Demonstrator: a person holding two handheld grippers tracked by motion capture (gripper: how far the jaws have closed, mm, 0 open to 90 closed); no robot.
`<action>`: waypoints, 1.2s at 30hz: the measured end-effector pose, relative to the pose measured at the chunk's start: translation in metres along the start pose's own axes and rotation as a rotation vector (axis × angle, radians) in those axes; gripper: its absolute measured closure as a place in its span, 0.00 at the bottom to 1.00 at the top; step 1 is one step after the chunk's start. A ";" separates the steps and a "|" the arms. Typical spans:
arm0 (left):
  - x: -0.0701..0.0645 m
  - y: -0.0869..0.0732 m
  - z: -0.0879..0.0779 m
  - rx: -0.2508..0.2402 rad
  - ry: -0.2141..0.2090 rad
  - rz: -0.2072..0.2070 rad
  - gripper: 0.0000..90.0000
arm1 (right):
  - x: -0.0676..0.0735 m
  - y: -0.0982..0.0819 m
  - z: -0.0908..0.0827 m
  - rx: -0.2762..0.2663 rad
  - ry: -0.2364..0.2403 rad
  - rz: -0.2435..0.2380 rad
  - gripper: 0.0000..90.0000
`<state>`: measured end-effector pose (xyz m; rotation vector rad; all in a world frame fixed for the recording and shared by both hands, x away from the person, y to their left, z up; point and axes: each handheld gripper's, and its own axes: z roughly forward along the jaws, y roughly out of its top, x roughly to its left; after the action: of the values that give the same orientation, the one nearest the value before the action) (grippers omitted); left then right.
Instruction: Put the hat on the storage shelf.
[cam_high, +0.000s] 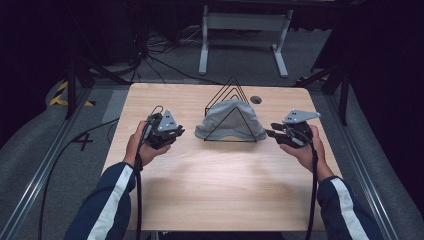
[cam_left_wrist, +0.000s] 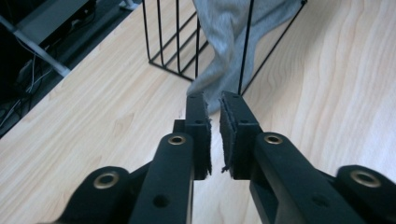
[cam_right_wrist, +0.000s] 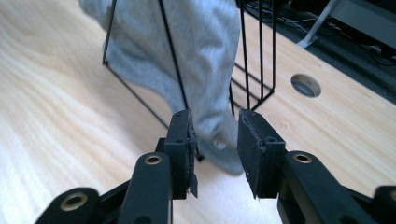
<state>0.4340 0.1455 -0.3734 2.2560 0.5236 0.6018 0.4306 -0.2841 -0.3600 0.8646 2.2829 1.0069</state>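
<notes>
From the high view, I hold my left gripper (cam_high: 176, 133) over the wooden surface (cam_high: 220, 185), to the left of the grey hat (cam_high: 231, 120), apart from it. My right gripper (cam_high: 271, 131) sits on the other side, close to the hat's brim without touching it. The hat is draped over a black wire rack (cam_high: 231, 97) made of triangular frames, in the middle of the surface toward its far edge — its brim spreads onto the wood on both sides. A round hole (cam_high: 256, 99) sits in the surface just behind the rack.

In the left gripper view, my fingers (cam_left_wrist: 198, 135) are nearly together, a thin slit between the pads and nothing in it. Beyond them a fold of the hat (cam_left_wrist: 219, 65) hangs down through the rack (cam_left_wrist: 168, 42) to the wood.

In the right gripper view, my fingers (cam_right_wrist: 259, 149) stand parted with a clear gap — released, gripping nothing. The hat's brim (cam_right_wrist: 219, 135) lies on the surface just past the tips, the rack's wires (cam_right_wrist: 257, 51) crossing in front of the cloth, and the round hole (cam_right_wrist: 306, 85) lies off to the right.
</notes>
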 end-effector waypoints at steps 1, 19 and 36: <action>-0.001 -0.002 -0.003 0.001 -0.004 0.004 0.89 | 0.001 -0.003 -0.002 0.006 0.002 0.000 0.72; -0.028 -0.068 -0.034 0.126 -0.056 -0.017 0.54 | 0.018 -0.088 -0.037 0.060 -0.012 -0.035 0.53; -0.052 -0.141 -0.030 0.143 -0.078 -0.162 0.23 | 0.028 -0.159 -0.044 0.103 0.014 0.124 0.30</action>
<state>0.3490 0.2267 -0.4721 2.3320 0.7218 0.4036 0.3274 -0.3682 -0.4620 1.0563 2.3341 0.9576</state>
